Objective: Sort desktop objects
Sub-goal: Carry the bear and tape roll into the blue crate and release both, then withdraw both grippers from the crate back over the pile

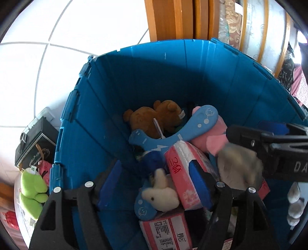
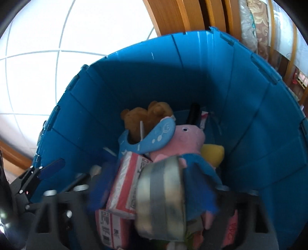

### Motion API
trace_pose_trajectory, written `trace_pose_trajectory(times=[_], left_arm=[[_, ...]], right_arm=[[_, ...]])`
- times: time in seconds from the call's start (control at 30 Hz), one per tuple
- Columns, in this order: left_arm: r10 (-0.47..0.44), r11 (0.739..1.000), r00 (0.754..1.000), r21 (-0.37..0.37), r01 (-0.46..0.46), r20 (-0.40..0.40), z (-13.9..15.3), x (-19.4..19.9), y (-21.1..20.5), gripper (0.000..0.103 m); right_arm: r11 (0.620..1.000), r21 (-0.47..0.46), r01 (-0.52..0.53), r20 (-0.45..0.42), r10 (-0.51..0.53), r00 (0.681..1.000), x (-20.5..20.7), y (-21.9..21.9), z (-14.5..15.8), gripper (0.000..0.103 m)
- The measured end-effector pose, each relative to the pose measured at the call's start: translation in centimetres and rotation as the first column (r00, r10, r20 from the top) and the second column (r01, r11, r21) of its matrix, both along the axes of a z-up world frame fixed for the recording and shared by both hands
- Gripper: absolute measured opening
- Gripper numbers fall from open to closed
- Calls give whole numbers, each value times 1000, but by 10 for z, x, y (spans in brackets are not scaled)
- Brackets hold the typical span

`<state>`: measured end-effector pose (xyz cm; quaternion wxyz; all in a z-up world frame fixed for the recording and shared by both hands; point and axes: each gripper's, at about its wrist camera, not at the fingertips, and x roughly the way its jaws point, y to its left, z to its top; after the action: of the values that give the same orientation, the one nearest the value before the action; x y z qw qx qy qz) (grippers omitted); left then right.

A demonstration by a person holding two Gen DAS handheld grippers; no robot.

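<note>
A blue plastic bin [image 1: 154,80] [image 2: 240,96] holds a brown plush bear [image 1: 152,117] [image 2: 138,115], a pink pig plush [image 1: 209,138] [image 2: 188,138], a blue boomerang-shaped toy [image 1: 173,132] [image 2: 154,138], pink tissue packs [image 1: 184,173] [image 2: 127,182] and a white plush rabbit [image 1: 161,194]. My left gripper [image 1: 154,184] is open over the bin, empty. My right gripper [image 2: 154,192] is blurred, with a grey striped round object [image 2: 163,198] between its fingers; that object also shows in the left wrist view [image 1: 240,165].
White tiled floor [image 1: 57,48] lies beyond the bin. Wooden furniture [image 1: 173,17] stands behind it. Left of the bin are a green plush frog [image 1: 31,186] and a black box [image 1: 36,142]. A yellow plush [image 2: 213,152] lies by the pig.
</note>
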<state>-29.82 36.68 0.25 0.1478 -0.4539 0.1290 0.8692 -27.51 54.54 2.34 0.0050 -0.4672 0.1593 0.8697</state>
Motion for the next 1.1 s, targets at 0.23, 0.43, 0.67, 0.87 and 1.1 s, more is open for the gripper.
trace_pose_trajectory(times=[0.23, 0.43, 0.67, 0.87, 1.1], left_arm=[[7, 1000, 1000, 6, -7, 20, -3, -4, -3, 73], [-4, 1000, 1000, -5, 4, 29, -6, -3, 0, 73], [-16, 999, 1000, 37, 16, -22, 4, 5, -2, 73], [25, 994, 992, 110, -11, -123, 33, 19, -15, 73], [71, 988, 976, 150, -41, -206, 82, 45, -54, 73]], right_arm=[[998, 0, 61, 55, -61, 997, 0, 13, -10, 103], [996, 21, 92, 159, -94, 983, -3, 16, -28, 103], [996, 53, 67, 148, -74, 986, -2, 9, -27, 103], [998, 25, 62, 48, -63, 997, 6, 8, -7, 103], [994, 106, -8, -56, 15, 998, 22, -29, 40, 103]])
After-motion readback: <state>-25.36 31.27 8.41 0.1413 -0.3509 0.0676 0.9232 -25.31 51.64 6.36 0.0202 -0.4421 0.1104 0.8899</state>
